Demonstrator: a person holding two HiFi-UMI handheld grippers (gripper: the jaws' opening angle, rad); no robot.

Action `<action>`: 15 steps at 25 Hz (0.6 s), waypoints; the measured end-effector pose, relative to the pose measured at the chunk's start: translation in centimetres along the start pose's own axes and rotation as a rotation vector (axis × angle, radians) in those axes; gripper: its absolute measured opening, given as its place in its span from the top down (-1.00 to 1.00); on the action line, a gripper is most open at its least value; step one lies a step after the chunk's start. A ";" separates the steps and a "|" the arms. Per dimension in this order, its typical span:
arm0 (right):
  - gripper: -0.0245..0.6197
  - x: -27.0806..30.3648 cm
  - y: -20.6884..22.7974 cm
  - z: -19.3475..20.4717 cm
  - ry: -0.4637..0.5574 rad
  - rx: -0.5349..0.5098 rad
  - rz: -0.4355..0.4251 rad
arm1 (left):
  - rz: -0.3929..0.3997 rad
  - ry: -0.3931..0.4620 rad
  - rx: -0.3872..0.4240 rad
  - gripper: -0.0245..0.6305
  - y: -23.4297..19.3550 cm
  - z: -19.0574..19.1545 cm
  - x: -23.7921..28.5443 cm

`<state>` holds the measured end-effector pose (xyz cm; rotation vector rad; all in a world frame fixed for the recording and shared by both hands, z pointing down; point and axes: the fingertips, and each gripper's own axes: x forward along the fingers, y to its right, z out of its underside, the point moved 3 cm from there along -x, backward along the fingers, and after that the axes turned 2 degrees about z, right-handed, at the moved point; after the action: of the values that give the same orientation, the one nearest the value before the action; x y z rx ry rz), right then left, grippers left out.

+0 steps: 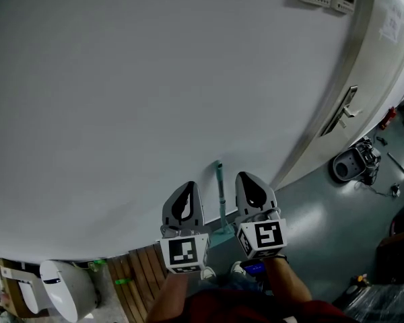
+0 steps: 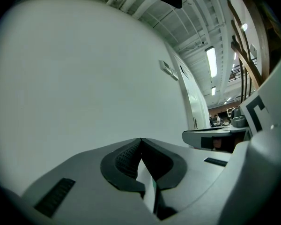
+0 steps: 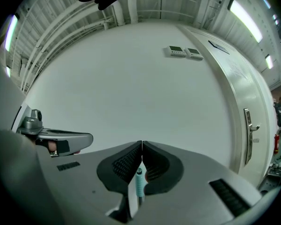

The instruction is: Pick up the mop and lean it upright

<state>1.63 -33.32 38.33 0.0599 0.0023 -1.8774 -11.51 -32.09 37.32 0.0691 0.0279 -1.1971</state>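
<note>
Against the white wall (image 1: 155, 79) leans the mop (image 1: 220, 184), grey floor (image 1: 310, 214) under it, door (image 1: 380, 66) to its right; left gripper (image 1: 188, 186) and right gripper (image 1: 248, 177) flank it, both closed, empty.

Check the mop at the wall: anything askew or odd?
Nothing stands out. The mop leans upright against the wall, between the shut left hand-held gripper and the shut right hand-held gripper.
</note>
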 end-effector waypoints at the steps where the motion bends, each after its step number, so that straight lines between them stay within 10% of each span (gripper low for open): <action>1: 0.87 0.1 0.1 0.2 -0.002 0.002 -0.001 | 0.000 0.001 0.003 0.88 0.1 0.0 0.1; 15: 0.86 2.0 -0.5 3.5 -0.075 0.010 -0.040 | -0.017 -0.022 -0.022 0.88 -0.7 0.2 -0.2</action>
<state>0.43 -35.18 41.74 -0.0042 -0.0576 -1.9191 -12.20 -32.18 37.49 0.0368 0.0222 -1.2138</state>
